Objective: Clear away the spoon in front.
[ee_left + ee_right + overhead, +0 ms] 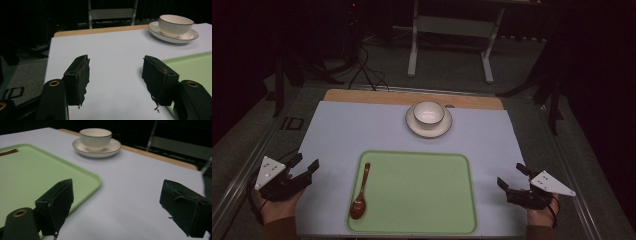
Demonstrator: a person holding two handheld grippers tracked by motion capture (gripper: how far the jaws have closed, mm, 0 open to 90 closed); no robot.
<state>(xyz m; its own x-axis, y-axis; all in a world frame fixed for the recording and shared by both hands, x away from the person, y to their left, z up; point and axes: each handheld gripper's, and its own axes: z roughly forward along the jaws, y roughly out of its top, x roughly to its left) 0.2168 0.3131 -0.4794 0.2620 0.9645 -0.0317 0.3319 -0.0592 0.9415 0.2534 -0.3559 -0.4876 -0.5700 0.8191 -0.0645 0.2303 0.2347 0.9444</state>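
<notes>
A light green tray lies at the front middle of the pale table cover. A brown wooden spoon rests on the tray's left side, bowl toward me. A white cup stands on a white saucer behind the tray; both also appear in the left gripper view, cup and saucer, and in the right gripper view, cup. My left gripper is open left of the tray, its jaws wide apart with nothing between them. My right gripper is open right of the tray, equally bare.
A wooden board edge runs along the table's far side. A white metal stand is on the floor beyond, with black cables to its left. A metal rail borders the table at right.
</notes>
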